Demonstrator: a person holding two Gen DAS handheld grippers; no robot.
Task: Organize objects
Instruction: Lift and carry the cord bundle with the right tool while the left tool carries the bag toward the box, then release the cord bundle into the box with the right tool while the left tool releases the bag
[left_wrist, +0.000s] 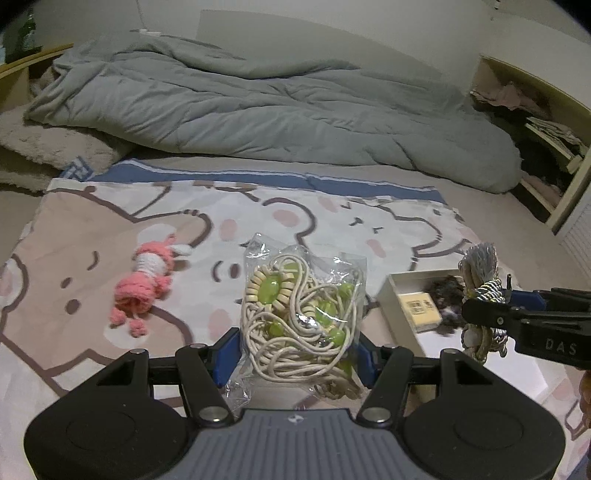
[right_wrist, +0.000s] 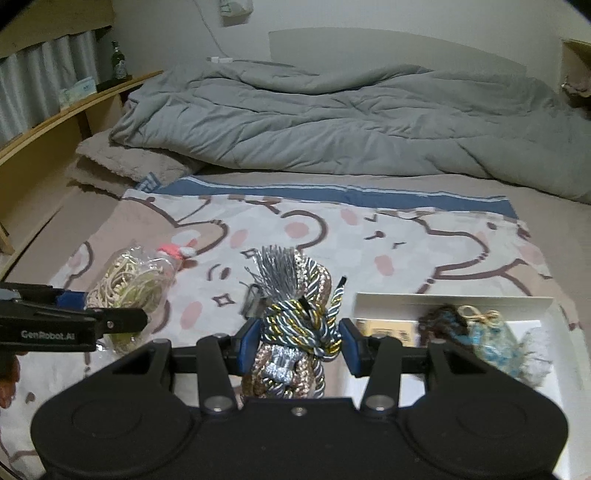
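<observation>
My left gripper (left_wrist: 297, 352) is shut on a clear plastic bag of cream cord and green beads (left_wrist: 303, 314), held above the bear-print sheet (left_wrist: 110, 221). The bag also shows in the right wrist view (right_wrist: 129, 284). My right gripper (right_wrist: 297, 345) is shut on a bundle of twisted grey, gold and tan cords with a tassel (right_wrist: 295, 314); the bundle shows in the left wrist view (left_wrist: 480, 291). A white box (right_wrist: 454, 301) at the right holds a tan card, a dark tangle and a blue-gold trinket (right_wrist: 495, 339). A pink knitted doll (left_wrist: 147, 284) lies on the sheet to the left.
A rumpled grey duvet (left_wrist: 258, 110) covers the back of the bed. A beige pillow (left_wrist: 48, 147) lies at the back left. Wooden shelves (left_wrist: 546, 133) stand at the right, a wooden ledge (right_wrist: 55, 118) with bottles at the left.
</observation>
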